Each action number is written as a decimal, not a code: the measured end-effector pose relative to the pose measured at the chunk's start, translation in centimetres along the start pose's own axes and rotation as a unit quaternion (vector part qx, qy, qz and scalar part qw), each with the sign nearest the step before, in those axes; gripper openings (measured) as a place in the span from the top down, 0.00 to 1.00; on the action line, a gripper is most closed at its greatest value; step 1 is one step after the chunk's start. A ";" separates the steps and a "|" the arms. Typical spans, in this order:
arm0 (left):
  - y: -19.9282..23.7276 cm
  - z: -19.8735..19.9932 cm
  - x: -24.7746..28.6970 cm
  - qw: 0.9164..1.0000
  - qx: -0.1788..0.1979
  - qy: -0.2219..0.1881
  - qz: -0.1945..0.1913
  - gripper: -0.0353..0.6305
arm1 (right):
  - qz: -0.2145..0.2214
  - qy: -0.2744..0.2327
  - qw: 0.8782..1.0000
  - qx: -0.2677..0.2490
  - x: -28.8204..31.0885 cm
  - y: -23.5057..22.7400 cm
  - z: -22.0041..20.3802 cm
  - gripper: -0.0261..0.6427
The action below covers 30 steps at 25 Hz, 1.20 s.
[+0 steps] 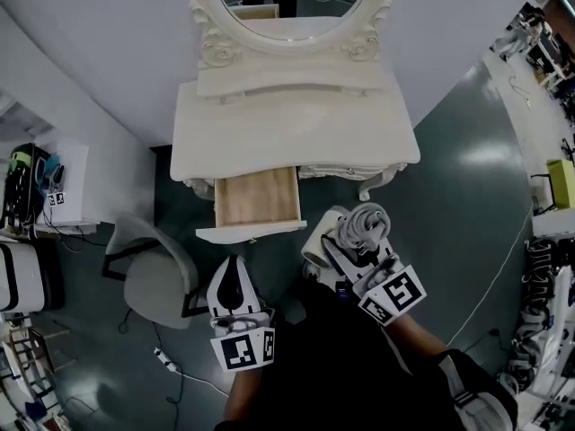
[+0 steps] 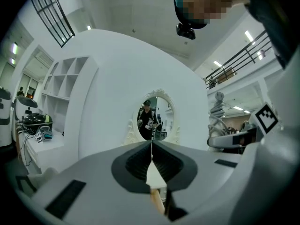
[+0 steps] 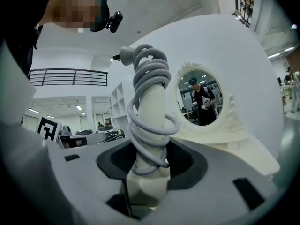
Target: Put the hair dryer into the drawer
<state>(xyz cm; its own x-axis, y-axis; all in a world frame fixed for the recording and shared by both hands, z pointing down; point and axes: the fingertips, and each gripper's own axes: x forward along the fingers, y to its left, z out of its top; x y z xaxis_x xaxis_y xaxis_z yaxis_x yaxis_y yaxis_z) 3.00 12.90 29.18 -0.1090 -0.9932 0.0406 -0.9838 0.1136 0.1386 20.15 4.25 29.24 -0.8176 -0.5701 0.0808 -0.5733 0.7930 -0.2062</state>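
Transport leg, as I read it: pickup done, deposit not yet made. Right gripper (image 1: 352,245) is clamped on the hair dryer (image 3: 150,121), jaws wide around the handle just below the grey cord (image 3: 149,86) coiled round it; the dryer's body sits on my side of the jaws, handle pointing away. Left gripper (image 1: 232,272) has its jaws pressed together with nothing between them, held near the drawer's front, idle. The drawer (image 1: 257,196) stands pulled out from the left part of the white dressing table (image 1: 296,128), its wood bottom bare. The dryer hangs to the right of the drawer and nearer than its front edge, clear of the table and not over the opening. Next move, in my judgement: swing the right gripper left and farther until the dryer is above the wood floor, lower it inside the walls, then spread the jaws. Watch that the cord coil doesn't snag the drawer's rim. The left gripper would suit pushing the front shut afterward. A grey chair (image 1: 157,272) sits left, out of the path.
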 end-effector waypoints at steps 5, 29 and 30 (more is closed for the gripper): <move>-1.0 -0.8 1.0 1.000 0.012 0.006 0.027 0.91 | 0.033 0.006 0.999 0.004 1.3 -1.9 -0.2 0.67; 0.9 -3.5 3.1 0.994 0.001 0.007 0.108 0.91 | 0.101 0.065 0.992 -0.030 9.2 -4.0 -6.0 0.67; 1.1 -3.6 3.3 0.994 0.000 0.006 0.109 0.91 | 0.102 0.067 0.992 -0.031 9.5 -4.0 -6.3 0.67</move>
<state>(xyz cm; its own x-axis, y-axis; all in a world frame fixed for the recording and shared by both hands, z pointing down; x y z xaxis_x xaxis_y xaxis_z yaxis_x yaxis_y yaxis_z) 2.08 9.86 33.03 -0.3187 -0.9444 0.0807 -0.9368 0.3268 0.1246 14.30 -3.00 36.99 -0.9144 -0.3658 0.1733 -0.3938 0.9030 -0.1718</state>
